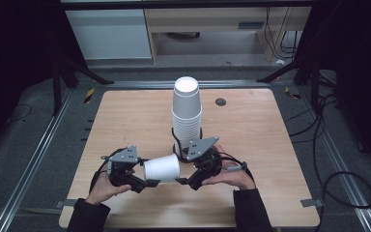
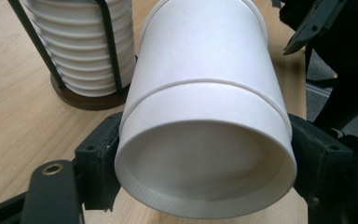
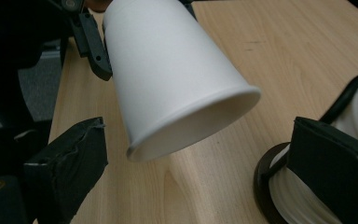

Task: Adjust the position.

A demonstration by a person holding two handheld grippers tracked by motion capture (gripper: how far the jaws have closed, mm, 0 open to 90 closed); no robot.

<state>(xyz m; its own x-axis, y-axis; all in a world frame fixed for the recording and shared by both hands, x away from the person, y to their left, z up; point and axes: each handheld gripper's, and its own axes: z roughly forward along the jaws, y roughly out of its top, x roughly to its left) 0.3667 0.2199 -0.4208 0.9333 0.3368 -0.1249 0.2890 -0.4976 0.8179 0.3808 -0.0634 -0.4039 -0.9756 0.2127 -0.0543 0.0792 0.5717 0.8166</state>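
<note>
Smooth white paper cup [image 2: 205, 93], tapered, lies sideways clamped in left tool [image 1: 136, 181]; right tool [image 1: 187, 182] gapes wide.

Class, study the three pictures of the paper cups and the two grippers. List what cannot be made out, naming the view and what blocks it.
1. How many cups the stack holds: in the high view the rims are too small to count; the left gripper view's top edge cuts it off.
2. The cup holder's base: the right gripper view's bottom edge and a black jaw cover most of it.
3. The small dark disc on the table: too small to identify.
</note>
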